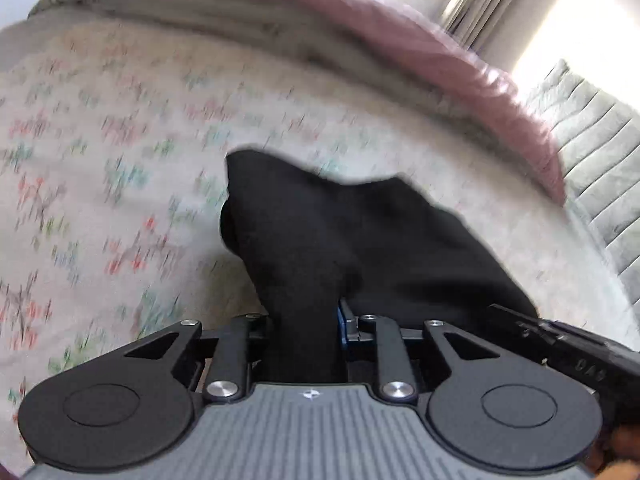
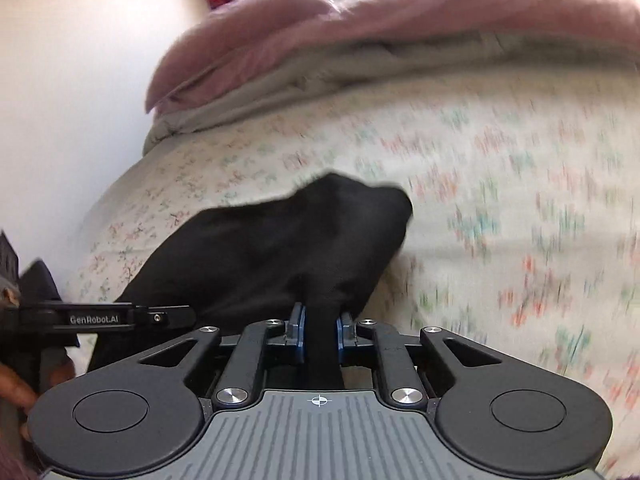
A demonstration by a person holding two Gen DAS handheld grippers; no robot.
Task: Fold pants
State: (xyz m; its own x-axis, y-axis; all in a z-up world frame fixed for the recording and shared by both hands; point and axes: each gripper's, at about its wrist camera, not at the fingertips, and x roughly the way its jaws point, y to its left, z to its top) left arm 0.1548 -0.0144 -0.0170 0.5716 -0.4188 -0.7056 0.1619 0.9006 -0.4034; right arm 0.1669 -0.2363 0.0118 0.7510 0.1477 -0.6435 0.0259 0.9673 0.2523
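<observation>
The black pants (image 1: 360,232) lie on a floral bedsheet (image 1: 100,160) and run from both grippers out over the bed. My left gripper (image 1: 308,320) is shut on a bunched fold of the pants; the cloth hides most of its blue pads. In the right wrist view my right gripper (image 2: 320,320) is shut on the pants (image 2: 280,248), with black cloth pinched between its blue pads (image 2: 298,328). The left gripper's side (image 2: 108,318) shows at the left edge, close beside the right one. Both views are motion-blurred.
A pink duvet (image 2: 360,24) and a grey blanket (image 2: 320,68) are heaped at the far side of the bed. A grey quilted cover (image 1: 600,152) lies at the right. A white wall (image 2: 72,80) stands to the left. A bright window (image 1: 580,12) is behind.
</observation>
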